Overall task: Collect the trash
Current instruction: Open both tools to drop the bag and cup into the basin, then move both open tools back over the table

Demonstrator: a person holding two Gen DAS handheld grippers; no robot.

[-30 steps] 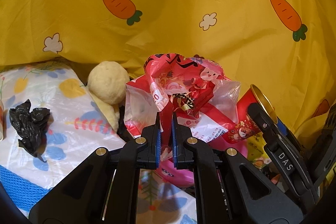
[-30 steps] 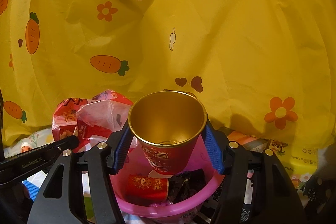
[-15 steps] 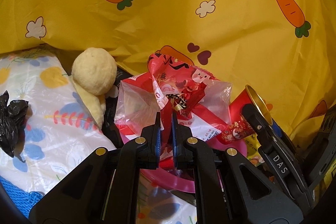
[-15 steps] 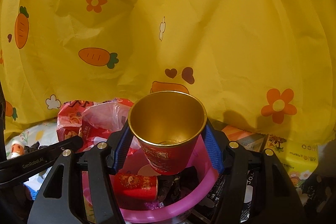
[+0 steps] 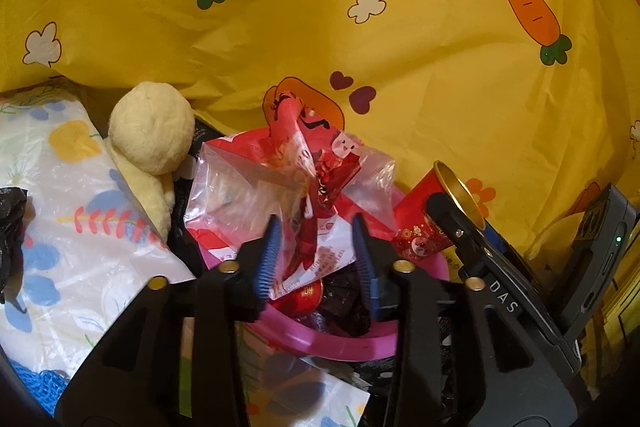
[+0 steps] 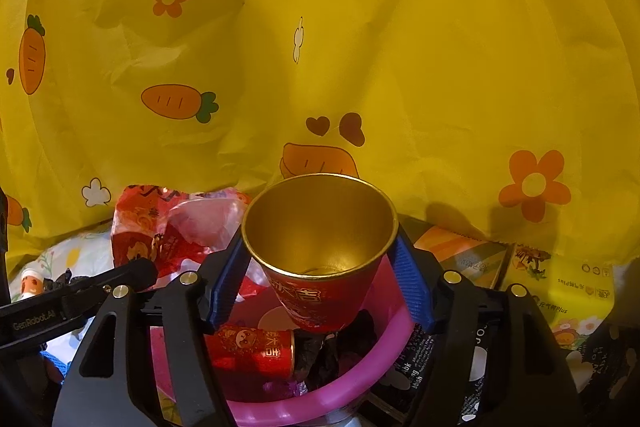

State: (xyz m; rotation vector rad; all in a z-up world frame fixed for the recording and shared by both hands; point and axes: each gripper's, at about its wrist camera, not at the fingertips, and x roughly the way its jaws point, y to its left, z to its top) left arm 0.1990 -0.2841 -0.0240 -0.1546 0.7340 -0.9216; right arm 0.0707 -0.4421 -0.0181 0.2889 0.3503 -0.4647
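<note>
A pink bucket (image 5: 332, 341) (image 6: 320, 403) holds a red can (image 6: 252, 349) lying on its side and black wrappers (image 6: 324, 351). A red and clear plastic wrapper (image 5: 288, 179) stands over the bucket's far rim. A strip of it hangs between the pads of my left gripper (image 5: 316, 251), whose jaws are opening and do not press it. My right gripper (image 6: 320, 267) holds a red paper cup (image 6: 320, 227) with a gold inside, tilted over the bucket. Its jaws are opening, and the pads still touch the cup's rim. The cup (image 5: 432, 223) also shows in the left wrist view.
A yellow carrot-print cloth (image 5: 360, 27) hangs behind everything. Left of the bucket lie a cream plush toy (image 5: 148, 131), a floral plastic sheet (image 5: 80, 227) and a crumpled black bag (image 5: 10, 219). Printed boxes (image 6: 460, 251) and a yellow tissue pack (image 6: 576, 291) sit to the right.
My left gripper's jaws have parted and let go of the wrapper, which stays over the bucket. The right gripper has sunk a little with the cup, and its jaws stand slightly wider.
</note>
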